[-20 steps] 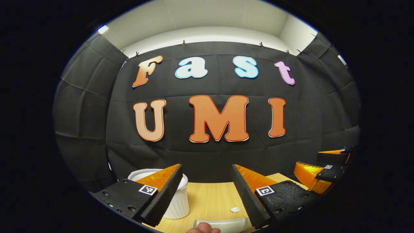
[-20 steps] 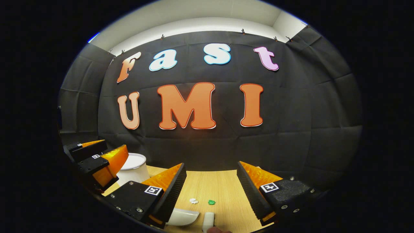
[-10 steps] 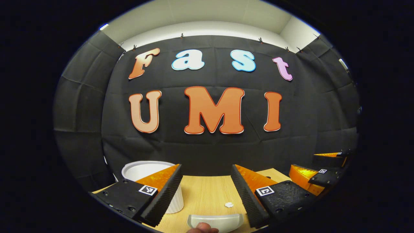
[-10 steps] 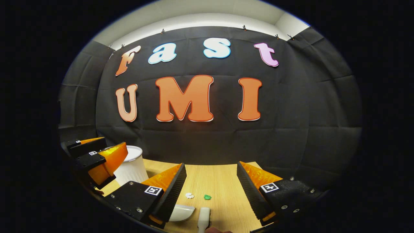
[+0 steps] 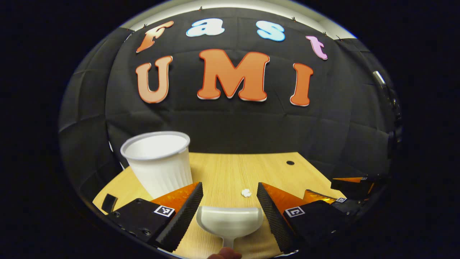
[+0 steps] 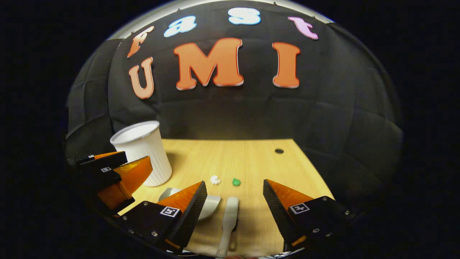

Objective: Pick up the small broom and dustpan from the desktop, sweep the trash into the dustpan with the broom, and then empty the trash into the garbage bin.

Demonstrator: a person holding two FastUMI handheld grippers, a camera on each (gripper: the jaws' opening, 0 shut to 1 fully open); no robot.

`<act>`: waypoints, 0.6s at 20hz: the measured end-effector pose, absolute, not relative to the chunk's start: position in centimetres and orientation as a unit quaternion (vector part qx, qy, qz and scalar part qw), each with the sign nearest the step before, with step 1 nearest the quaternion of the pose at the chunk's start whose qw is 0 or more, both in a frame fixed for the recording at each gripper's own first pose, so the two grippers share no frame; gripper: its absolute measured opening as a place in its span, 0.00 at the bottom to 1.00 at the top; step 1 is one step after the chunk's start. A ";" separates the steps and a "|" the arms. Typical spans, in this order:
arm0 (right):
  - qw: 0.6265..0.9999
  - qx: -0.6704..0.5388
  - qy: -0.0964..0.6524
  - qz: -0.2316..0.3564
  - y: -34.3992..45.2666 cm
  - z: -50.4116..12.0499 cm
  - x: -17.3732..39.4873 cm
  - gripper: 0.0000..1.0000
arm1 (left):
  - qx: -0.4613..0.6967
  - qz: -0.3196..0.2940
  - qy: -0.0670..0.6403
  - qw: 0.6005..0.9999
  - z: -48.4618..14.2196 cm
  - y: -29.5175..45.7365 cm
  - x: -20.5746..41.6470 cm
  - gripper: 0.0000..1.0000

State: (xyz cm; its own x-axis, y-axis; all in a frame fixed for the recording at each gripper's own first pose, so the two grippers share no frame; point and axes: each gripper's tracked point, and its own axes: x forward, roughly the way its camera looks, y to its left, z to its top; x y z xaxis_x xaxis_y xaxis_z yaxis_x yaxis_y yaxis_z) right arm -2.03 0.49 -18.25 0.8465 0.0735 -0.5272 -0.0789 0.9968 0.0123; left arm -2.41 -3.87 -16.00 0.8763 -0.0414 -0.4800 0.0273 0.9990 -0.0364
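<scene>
- My left gripper (image 5: pixel 229 208) is spread wide, clasping nothing; the white dustpan (image 5: pixel 230 222) lies on the desk between its fingers, touching neither.
- My right gripper (image 6: pixel 235 212) is likewise spread and holds nothing; the small white broom (image 6: pixel 228 223) lies flat between its fingers, just right of the dustpan.
- Just past the dustpan sits a white scrap (image 5: pixel 246 192), with a green scrap (image 6: pixel 236 182) beside it.
- The white ribbed garbage bin (image 5: pixel 159 162) stands upright at the far left of the wooden desk (image 5: pixel 237 169).
</scene>
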 end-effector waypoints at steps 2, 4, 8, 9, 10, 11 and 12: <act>0.945 -0.010 0.323 0.044 0.6 -21.9 -3.3 0.95 | -0.021 -0.012 0.302 0.953 -19.4 -3.5 -3.4 0.95; 0.930 -0.025 0.364 0.052 0.9 -24.3 -4.3 0.95 | -0.034 -0.011 0.356 0.934 -22.6 -3.3 -4.4 0.95; 0.895 -0.027 0.440 0.064 1.1 -29.4 -5.9 0.95 | -0.023 -0.014 0.481 0.876 -26.2 -3.4 -6.0 0.96; 0.887 -0.027 0.456 0.067 1.3 -30.2 -6.1 0.95 | -0.019 -0.011 0.508 0.861 -26.5 -3.3 -6.3 0.97; 0.880 -0.028 0.469 0.066 1.2 -30.9 -6.1 0.95 | -0.020 -0.011 0.531 0.847 -27.0 -3.4 -6.5 0.98; 0.876 -0.030 0.476 0.067 1.0 -31.5 -6.1 0.95 | -0.025 -0.010 0.551 0.834 -27.1 -3.3 -6.7 0.98; 0.874 -0.036 0.480 0.066 0.6 -31.9 -5.9 0.95 | -0.030 -0.009 0.568 0.822 -27.0 -3.2 -6.9 0.98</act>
State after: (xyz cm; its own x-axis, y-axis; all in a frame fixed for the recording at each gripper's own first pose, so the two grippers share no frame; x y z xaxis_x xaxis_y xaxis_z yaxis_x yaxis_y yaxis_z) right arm -5.95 0.57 -31.88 0.5312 0.0815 -0.8433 -0.1500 0.9887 0.0011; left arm -6.93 -3.23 -26.99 0.3544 -0.0487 -0.9338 -0.0201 0.9980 -0.0596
